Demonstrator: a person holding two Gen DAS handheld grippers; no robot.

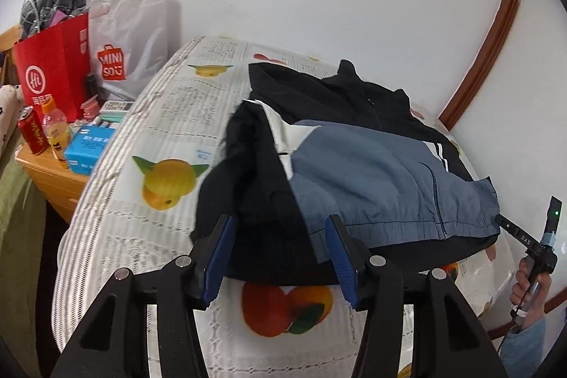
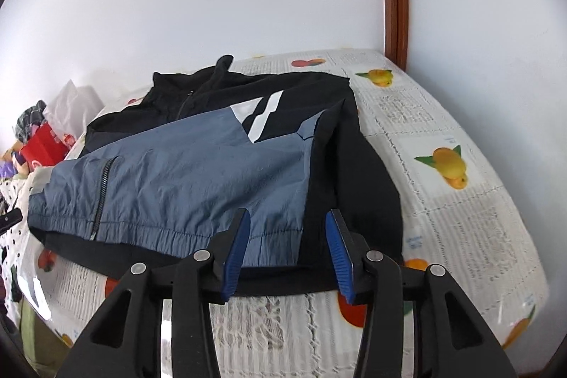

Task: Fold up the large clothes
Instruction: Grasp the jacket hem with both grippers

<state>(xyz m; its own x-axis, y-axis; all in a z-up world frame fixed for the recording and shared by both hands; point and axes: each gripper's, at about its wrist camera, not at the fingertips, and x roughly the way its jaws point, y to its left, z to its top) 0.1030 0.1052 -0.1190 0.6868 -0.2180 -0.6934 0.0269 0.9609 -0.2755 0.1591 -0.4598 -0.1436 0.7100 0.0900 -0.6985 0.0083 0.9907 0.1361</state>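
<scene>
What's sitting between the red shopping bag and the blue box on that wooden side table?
A red can and an orange drink bottle, seen in the left wrist view.

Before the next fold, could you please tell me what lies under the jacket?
The jacket lies flat on the fruit-printed bedspread, which shows all round it. Whatever sits beneath the cloth itself is covered and cannot be seen.

Bedroom in home. Bed with fruit-print cover against white wall. Wooden nightstand beside it, with shopping bags, drink bottle, tissue box.
</scene>
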